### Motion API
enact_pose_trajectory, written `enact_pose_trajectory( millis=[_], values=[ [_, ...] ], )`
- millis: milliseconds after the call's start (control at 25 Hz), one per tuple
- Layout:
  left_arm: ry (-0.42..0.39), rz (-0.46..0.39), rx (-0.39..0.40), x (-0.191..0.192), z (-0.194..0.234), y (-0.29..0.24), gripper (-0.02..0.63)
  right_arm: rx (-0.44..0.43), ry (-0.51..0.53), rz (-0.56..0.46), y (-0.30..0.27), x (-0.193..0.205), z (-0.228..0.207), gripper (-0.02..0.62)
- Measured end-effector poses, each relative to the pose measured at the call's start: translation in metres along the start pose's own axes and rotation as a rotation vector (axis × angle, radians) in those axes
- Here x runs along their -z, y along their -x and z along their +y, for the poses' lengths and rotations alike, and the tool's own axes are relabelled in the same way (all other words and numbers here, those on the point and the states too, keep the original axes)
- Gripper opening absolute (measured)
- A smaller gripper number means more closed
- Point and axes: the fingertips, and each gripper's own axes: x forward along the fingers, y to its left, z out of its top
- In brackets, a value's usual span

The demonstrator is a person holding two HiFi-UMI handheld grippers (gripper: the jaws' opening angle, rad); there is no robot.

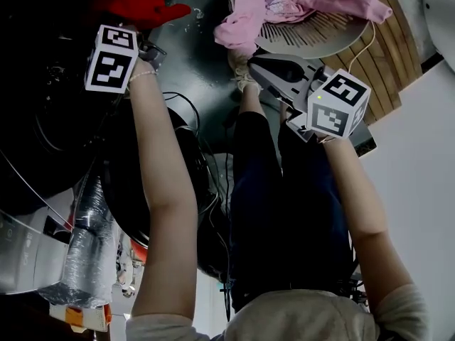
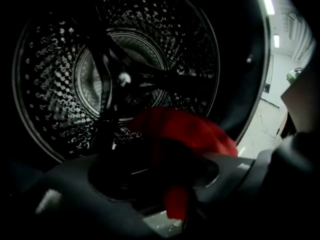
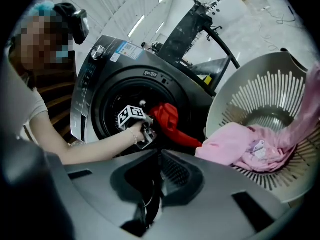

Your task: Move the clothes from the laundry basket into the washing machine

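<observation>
Basket (image 1: 323, 40) holds pink clothes (image 1: 284, 6); red garment (image 1: 138, 2) at washer (image 3: 100, 69) opening.

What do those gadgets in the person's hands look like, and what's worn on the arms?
Both the left gripper and right gripper are dark grey, with two broad rounded jaws and a white cube printed with black square patterns. The person wears a pale short-sleeved top and a thin bracelet on the left wrist.
</observation>
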Motion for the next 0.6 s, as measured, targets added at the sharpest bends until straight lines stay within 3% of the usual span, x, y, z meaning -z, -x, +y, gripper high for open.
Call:
enact_pose_trajectory(
  millis=[80,200,360,480,600],
  values=[
    [-0.021,-0.014,0.013,0.006,0.001,0.024,0.259,0.015,0.008,-0.008,0.001,-0.004,0.000,0.021],
    [-0.069,0.004,0.098,0.036,-0.018,0.051,0.259,0.011,0.013,-0.009,0.001,-0.007,0.000,0.021],
    [-0.042,0.123,0.234,0.089,-0.054,0.050,0.334,-0.011,0.004,-0.016,0.000,-0.007,0.000,0.021],
    [-0.034,0.196,0.239,0.111,-0.060,0.027,0.354,-0.015,0.001,-0.014,-0.002,-0.004,-0.001,0.021],
    [-0.088,0.219,0.215,0.113,-0.062,0.005,0.353,-0.012,-0.007,-0.008,-0.001,0.002,-0.005,0.021]
  ],
)
